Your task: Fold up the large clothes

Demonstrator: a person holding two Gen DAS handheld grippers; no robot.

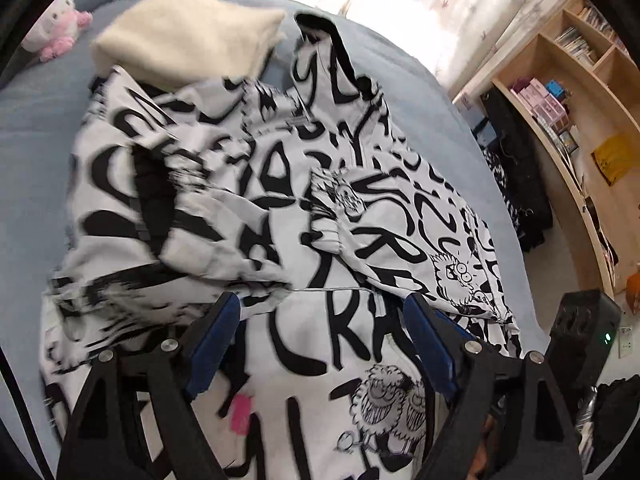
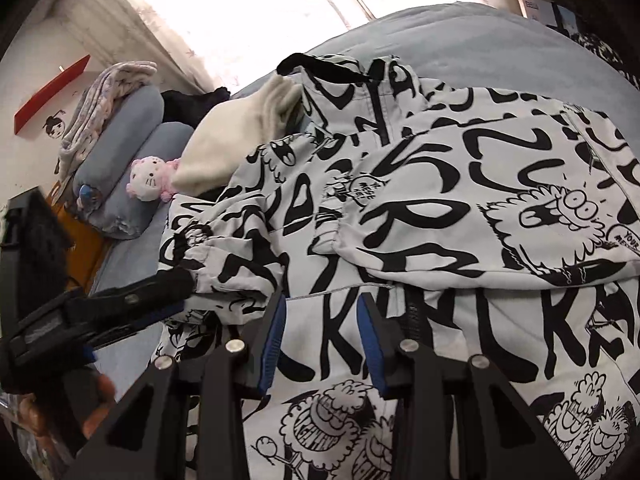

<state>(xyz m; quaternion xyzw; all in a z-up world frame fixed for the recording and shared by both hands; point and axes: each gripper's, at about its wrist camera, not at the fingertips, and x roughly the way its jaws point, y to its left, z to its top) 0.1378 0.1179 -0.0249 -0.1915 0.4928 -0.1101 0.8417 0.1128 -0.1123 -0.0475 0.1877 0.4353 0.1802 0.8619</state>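
A large white jacket (image 1: pixel 360 208) with black graffiti lettering and cartoon monsters lies spread on the blue bed (image 1: pixel 32 140); it also fills the right wrist view (image 2: pixel 460 200). Both sleeves are folded in across the body. My left gripper (image 1: pixel 324 312) is open just above the jacket's lower part, with nothing between its blue pads. My right gripper (image 2: pixel 322 312) is open over the jacket's middle, empty. The left gripper also shows in the right wrist view (image 2: pixel 160 300), low at the jacket's left sleeve cuff (image 2: pixel 192 248); its jaws are not clear there.
A folded cream garment (image 1: pixel 184 36) lies beyond the jacket, touching its top. A pink-and-white plush toy (image 2: pixel 150 180) sits by blue pillows (image 2: pixel 132 152). A wooden shelf unit (image 1: pixel 580 112) stands right of the bed. A black box (image 1: pixel 580 328) sits near the floor.
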